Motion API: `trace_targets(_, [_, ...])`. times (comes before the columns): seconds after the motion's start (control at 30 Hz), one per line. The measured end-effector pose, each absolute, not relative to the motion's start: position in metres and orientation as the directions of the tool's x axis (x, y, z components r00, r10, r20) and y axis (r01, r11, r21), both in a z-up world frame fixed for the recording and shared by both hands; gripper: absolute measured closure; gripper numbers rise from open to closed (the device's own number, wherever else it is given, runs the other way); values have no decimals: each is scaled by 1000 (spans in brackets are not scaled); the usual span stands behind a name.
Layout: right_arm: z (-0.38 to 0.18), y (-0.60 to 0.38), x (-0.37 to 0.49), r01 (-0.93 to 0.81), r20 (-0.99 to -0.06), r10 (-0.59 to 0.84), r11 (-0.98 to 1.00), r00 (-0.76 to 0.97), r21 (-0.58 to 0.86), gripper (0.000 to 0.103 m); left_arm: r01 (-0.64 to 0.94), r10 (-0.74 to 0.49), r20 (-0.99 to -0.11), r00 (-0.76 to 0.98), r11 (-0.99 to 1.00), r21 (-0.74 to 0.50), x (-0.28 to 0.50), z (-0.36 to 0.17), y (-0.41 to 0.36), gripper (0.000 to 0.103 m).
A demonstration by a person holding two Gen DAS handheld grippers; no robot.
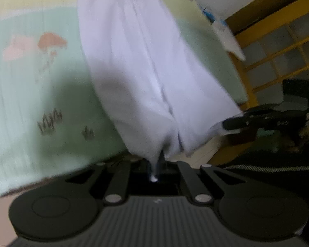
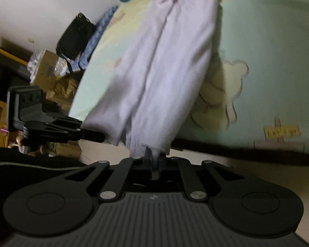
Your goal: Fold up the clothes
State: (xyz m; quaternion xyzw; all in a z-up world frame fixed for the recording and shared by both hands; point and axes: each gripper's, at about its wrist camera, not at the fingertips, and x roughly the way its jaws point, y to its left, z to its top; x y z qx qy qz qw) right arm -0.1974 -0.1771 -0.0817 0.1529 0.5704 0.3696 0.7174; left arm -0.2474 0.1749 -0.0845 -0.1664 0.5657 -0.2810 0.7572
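Both grippers, left gripper (image 1: 154, 162) and right gripper (image 2: 153, 158), are clamped on one white garment (image 1: 146, 65), one at each near corner, stretching it over the bed (image 1: 31, 82), apparently mid-fold; the next move likely calls for both moving evenly together.

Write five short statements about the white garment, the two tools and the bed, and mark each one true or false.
1. The left tool is shut on the white garment. True.
2. The right tool is open and holds nothing. False: it too is shut on the garment's edge.
3. The garment lies folded flat on the bed. False: it is stretched, unfolded, between the tools and the bed.
4. The bed sheet is pale green with printed pictures. True.
5. The garment is black. False: it is white.
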Motion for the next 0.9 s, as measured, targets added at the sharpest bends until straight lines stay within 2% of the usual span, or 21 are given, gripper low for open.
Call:
trace_targets(0.17, [-69,-179,-179,-299,-657,740,665,143,684,97,278,-649,-704,289,760,-587,-223,-55,194,103])
trace_targets(0.47, [-61,-178,-112,-202,-529,779,608,336,767,97,291,-606,-692,391,795,-532,-143,-39,206,103])
trace_targets(0.9, [-102,-156,8,-164,-561,749,639,353,751,95,182,-502,-753,425,862,-472,-29,-75,195,103])
